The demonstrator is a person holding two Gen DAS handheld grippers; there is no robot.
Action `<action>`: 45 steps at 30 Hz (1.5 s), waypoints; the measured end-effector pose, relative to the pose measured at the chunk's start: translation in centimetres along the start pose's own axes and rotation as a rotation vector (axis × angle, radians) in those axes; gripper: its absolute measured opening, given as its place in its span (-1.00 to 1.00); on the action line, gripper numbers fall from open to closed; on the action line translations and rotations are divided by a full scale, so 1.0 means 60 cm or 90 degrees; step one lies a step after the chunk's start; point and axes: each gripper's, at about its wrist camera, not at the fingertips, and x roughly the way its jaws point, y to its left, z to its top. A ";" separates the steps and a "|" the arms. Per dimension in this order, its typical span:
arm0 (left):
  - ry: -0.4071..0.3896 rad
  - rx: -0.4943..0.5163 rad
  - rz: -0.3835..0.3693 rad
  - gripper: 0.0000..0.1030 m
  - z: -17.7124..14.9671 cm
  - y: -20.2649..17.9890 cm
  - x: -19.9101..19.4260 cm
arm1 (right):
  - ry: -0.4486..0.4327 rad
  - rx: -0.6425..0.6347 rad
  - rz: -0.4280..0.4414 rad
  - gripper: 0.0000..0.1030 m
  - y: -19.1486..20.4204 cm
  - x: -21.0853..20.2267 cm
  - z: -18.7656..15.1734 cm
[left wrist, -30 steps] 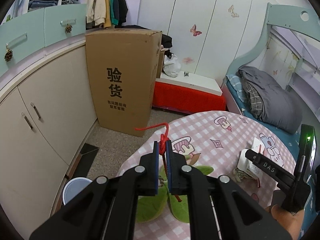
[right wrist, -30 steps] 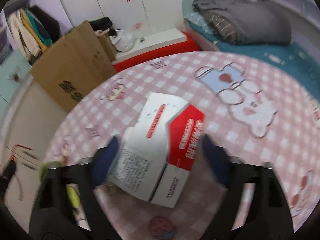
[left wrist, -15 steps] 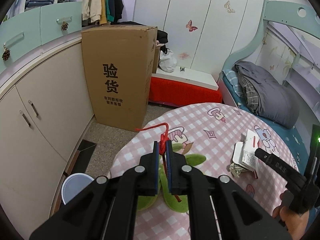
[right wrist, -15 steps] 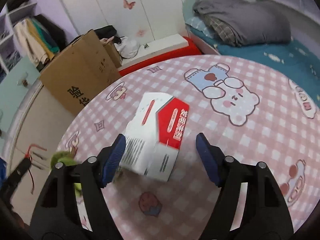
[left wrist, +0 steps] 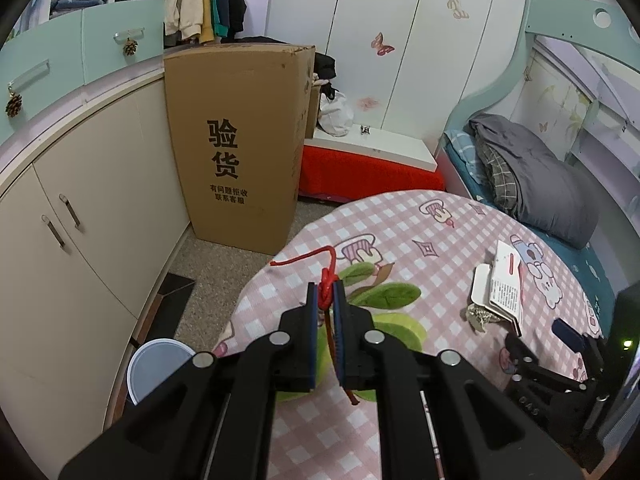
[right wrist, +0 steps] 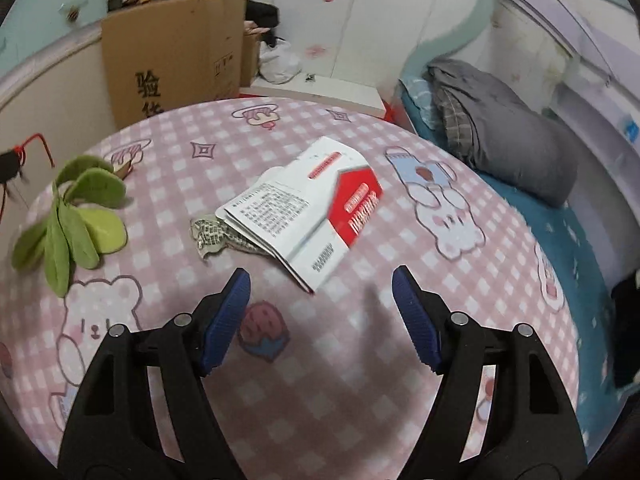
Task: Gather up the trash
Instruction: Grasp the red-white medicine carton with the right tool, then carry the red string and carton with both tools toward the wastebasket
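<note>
My left gripper [left wrist: 326, 293] is shut on a knotted red string [left wrist: 325, 280], held above the left edge of the round pink-checked table [left wrist: 440, 232]; one loose end curls up past the tips. My right gripper [right wrist: 322, 278] stands open just above the tablecloth with nothing between its blue pads [right wrist: 226, 314]. A flattened white and red carton [right wrist: 316, 200] lies on the cloth a short way beyond its tips. A crumpled scrap of printed paper [right wrist: 210, 234] pokes out from under the carton's left side. Several green leaves [right wrist: 80, 216] lie at the table's left.
On the floor left of the table stands a round white bin [left wrist: 156, 364]. A tall cardboard box [left wrist: 236, 140] leans by the cream cupboards [left wrist: 80, 220]. A bed with a grey blanket [left wrist: 532, 168] runs along the right side.
The right gripper has drawn back and rolled level; the carton, earlier between its pads, now lies ahead of them on the cloth. The left gripper has kept its hold on the string.
</note>
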 end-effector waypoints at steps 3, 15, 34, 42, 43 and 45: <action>-0.001 0.005 -0.001 -0.85 -0.001 -0.002 0.000 | -0.008 -0.029 -0.016 0.32 0.005 0.008 0.005; 0.008 0.012 -0.010 -0.85 -0.001 -0.014 0.013 | -0.046 -0.041 -0.011 -0.79 -0.010 0.005 0.014; -0.006 0.036 -0.025 -0.85 -0.032 -0.044 -0.047 | -0.122 0.250 0.195 -0.87 -0.117 -0.111 -0.066; -0.016 0.038 -0.035 -0.85 -0.059 -0.036 -0.098 | -0.139 0.261 0.246 -0.87 -0.093 -0.188 -0.109; -0.017 0.037 -0.036 -0.85 -0.064 -0.033 -0.105 | -0.138 0.255 0.250 -0.87 -0.086 -0.198 -0.111; -0.020 0.036 -0.036 -0.85 -0.073 -0.027 -0.118 | -0.140 0.250 0.258 -0.87 -0.074 -0.210 -0.114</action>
